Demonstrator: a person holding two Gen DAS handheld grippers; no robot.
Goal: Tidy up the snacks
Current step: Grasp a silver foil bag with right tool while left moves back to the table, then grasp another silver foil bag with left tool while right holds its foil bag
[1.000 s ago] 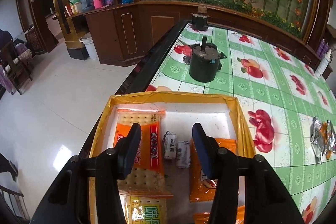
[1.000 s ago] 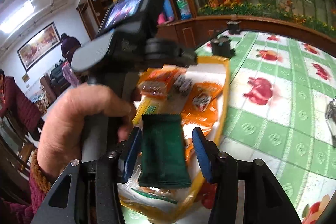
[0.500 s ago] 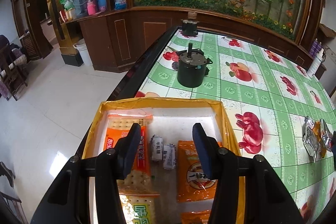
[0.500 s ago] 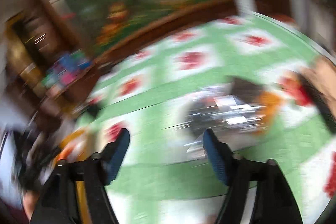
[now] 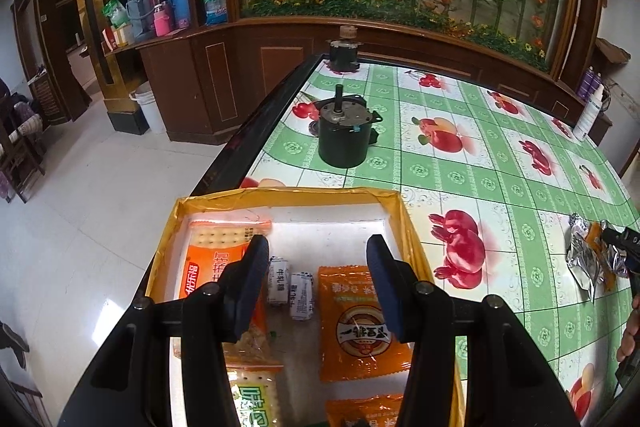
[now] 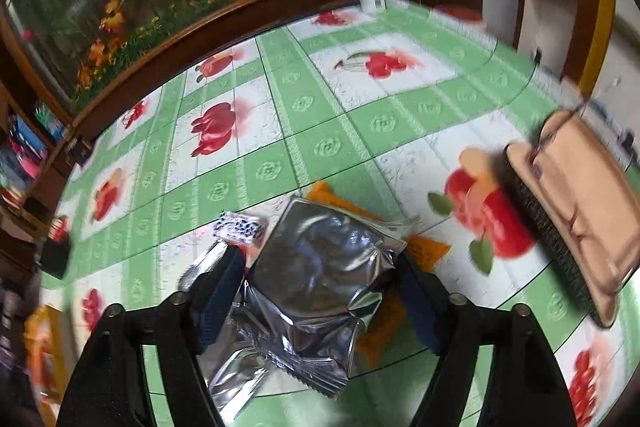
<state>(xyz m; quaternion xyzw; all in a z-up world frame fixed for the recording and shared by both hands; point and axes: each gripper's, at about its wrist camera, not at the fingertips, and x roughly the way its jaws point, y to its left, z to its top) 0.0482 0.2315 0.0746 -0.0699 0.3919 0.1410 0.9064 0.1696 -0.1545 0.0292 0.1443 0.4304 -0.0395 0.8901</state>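
Straddling the silver foil packet [image 6: 316, 267], my right gripper [image 6: 320, 297] is closing its jaws, the foil lying between them with the pads not yet pressing on it. I am reaching down over a small heap on the green fruit-print tablecloth [image 6: 360, 123]: an orange packet [image 6: 424, 251] is peeking out from under the foil on its far and right sides, a small black-and-white patterned wrapper [image 6: 240, 227] is lying just beside it on the left, and another crinkled silver packet [image 6: 236, 383] is sticking out from beneath its near edge. A tan-backed brush [image 6: 576, 211] is resting well apart, to the right of the foil.

I am holding my left gripper [image 5: 316, 289] part-open and empty above the yellow-edged box [image 5: 408, 223], which sits well to the left of the foil and already holds cracker packs [image 5: 216, 259], two small white candies [image 5: 290, 287] and orange sachets [image 5: 364, 323].

To do this well, I am judging that I should pinch the puffy middle of the foil, not its slippery seam, lift only this packet, and let the ones beneath fall away.
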